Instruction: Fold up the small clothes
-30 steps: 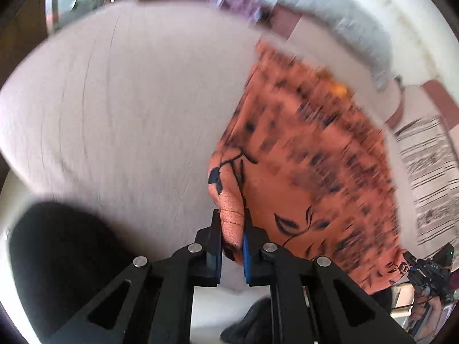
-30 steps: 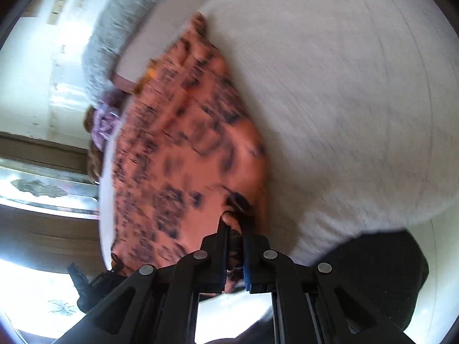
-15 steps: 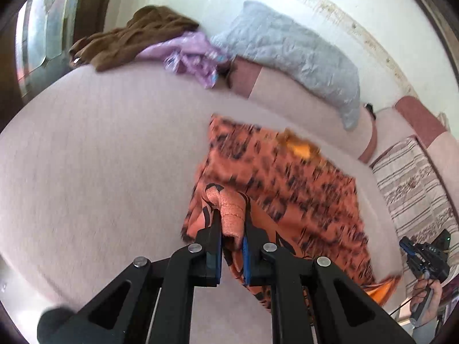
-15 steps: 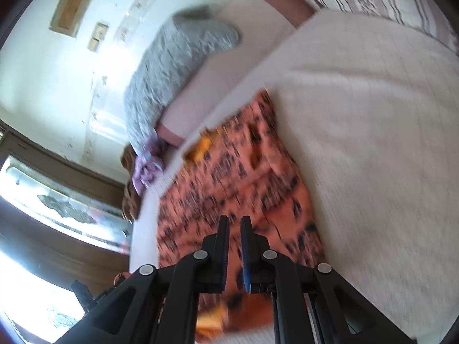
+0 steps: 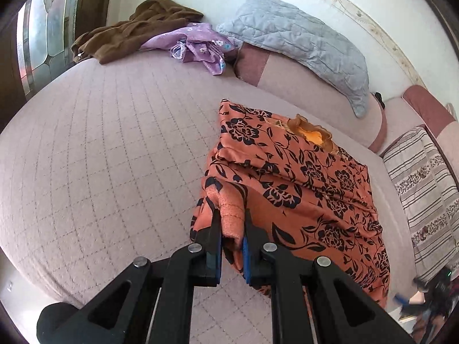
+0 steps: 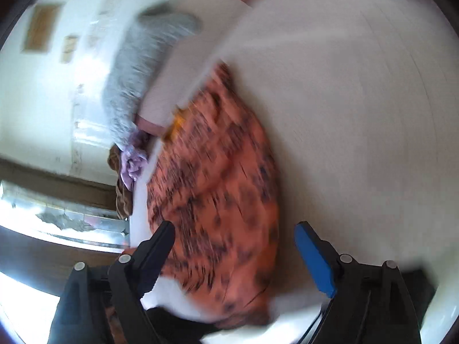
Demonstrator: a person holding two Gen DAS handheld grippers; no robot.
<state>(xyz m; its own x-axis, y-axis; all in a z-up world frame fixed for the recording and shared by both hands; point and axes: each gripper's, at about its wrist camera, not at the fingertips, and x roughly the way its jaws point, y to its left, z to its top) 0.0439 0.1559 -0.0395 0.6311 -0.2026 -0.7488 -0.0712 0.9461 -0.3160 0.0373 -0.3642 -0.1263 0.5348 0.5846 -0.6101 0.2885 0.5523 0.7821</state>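
The orange flowered cloth (image 5: 301,189) lies half folded on the pink bed (image 5: 114,157), in front of the gray pillow (image 5: 295,43). The left claw (image 5: 231,229) pinches a bunched corner of the cloth between its narrow jaws, probably to carry that edge over for a fold. The right claw (image 6: 233,235) is spread wide and holds nothing; its picture is blurry. It hangs above the cloth's near end, maybe ready to grab a new spot.

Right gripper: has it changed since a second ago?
Yes. The right gripper has let go and opened wide; the orange floral garment lies on the bed.
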